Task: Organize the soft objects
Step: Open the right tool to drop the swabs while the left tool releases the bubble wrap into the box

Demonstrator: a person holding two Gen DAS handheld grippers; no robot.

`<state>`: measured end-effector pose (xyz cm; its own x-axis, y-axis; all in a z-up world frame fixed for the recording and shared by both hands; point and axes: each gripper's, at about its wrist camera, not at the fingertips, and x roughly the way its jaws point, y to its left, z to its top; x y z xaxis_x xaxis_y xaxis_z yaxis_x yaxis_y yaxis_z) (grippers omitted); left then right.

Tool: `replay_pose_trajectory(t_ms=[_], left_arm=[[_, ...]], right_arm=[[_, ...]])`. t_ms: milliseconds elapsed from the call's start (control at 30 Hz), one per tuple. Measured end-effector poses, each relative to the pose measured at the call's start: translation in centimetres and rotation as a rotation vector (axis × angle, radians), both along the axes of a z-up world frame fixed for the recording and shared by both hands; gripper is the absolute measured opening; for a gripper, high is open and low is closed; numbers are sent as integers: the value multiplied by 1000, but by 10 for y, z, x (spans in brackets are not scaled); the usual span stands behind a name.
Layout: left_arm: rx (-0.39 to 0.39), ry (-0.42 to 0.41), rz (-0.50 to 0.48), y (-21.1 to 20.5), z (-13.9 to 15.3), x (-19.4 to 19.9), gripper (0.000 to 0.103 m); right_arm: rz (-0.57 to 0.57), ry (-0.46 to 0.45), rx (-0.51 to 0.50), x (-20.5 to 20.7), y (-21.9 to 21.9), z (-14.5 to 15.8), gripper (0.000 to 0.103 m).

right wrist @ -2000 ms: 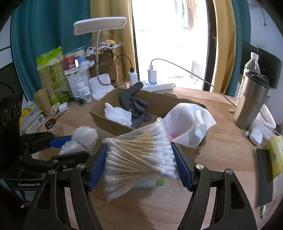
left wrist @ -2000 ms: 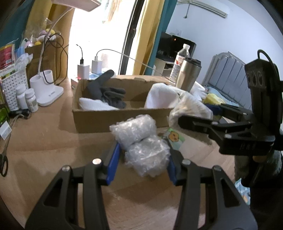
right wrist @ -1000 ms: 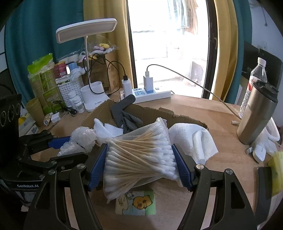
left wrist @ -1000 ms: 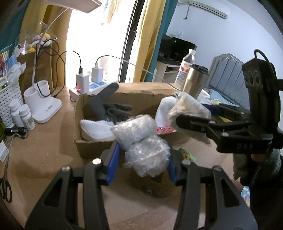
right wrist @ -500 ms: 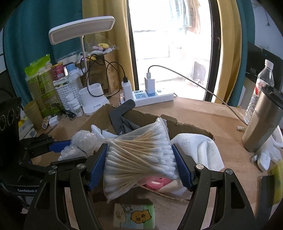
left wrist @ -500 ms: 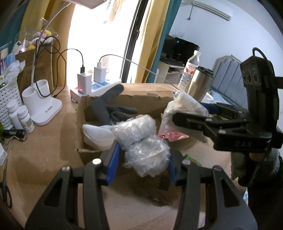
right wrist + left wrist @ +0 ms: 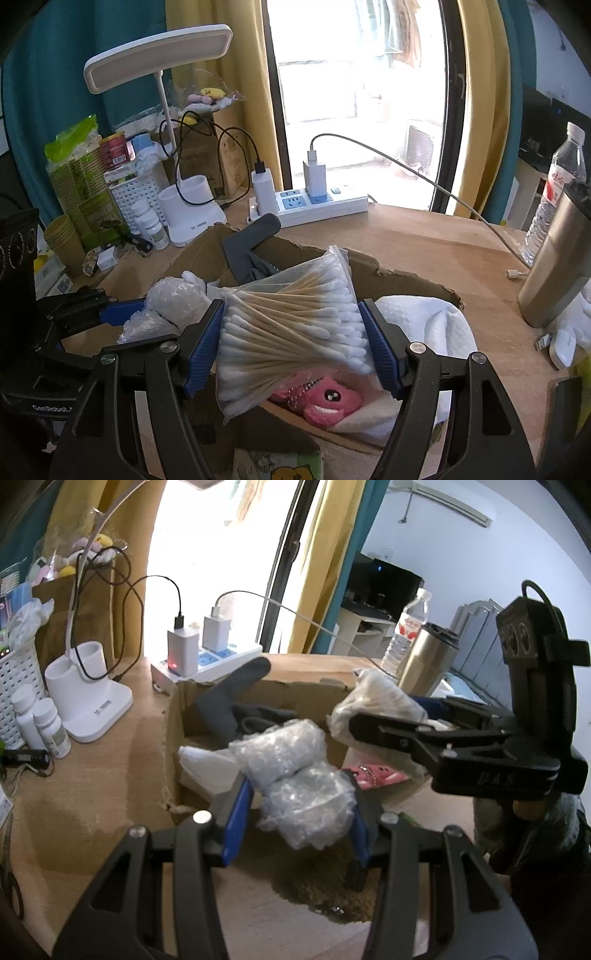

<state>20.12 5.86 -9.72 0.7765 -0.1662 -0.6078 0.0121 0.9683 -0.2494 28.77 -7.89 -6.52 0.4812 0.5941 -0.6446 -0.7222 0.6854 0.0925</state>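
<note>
My left gripper (image 7: 295, 808) is shut on a roll of clear bubble wrap (image 7: 295, 775) and holds it over the near left part of the open cardboard box (image 7: 173, 738). My right gripper (image 7: 291, 347) is shut on a clear bag of cotton swabs (image 7: 291, 332) and holds it above the box (image 7: 406, 273). The bag also shows in the left wrist view (image 7: 373, 709). In the box lie dark grey gloves (image 7: 251, 240), a white towel (image 7: 428, 321) and a pink soft toy (image 7: 328, 402).
A white lamp base (image 7: 88, 701), pill bottles (image 7: 48, 727) and a power strip (image 7: 317, 206) with chargers stand behind the box. A steel tumbler (image 7: 557, 273) and a water bottle (image 7: 557, 184) stand at the right. A tissue pack (image 7: 277, 465) lies in front of the box.
Both grippers have lifted their loads off the table and moved forward over the box. The bubble wrap and the swab bag now hang above its inside.
</note>
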Motion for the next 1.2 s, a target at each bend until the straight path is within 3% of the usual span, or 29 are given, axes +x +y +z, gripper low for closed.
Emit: replay_pose_trajectory(t_ms=[200,367,600,933,1200], left_arm=[[11,-5,14,-1,3,-1,48],[20,-1,18,-4,5,0,48],[44,-19,25,-9,18,-7,48],[93,-112,53,-7,65,-11,48],[92,-80,40,-3,57,5,48]], right_arm=[[-10,1,15,7,7,-4,75],[-46,48,40,20,3,-10,83],[-50,0,73,8,-9,3,83],[-52,-51,118,-12,-26,24,83],[-73,-57,115,-7,-32,26,83]])
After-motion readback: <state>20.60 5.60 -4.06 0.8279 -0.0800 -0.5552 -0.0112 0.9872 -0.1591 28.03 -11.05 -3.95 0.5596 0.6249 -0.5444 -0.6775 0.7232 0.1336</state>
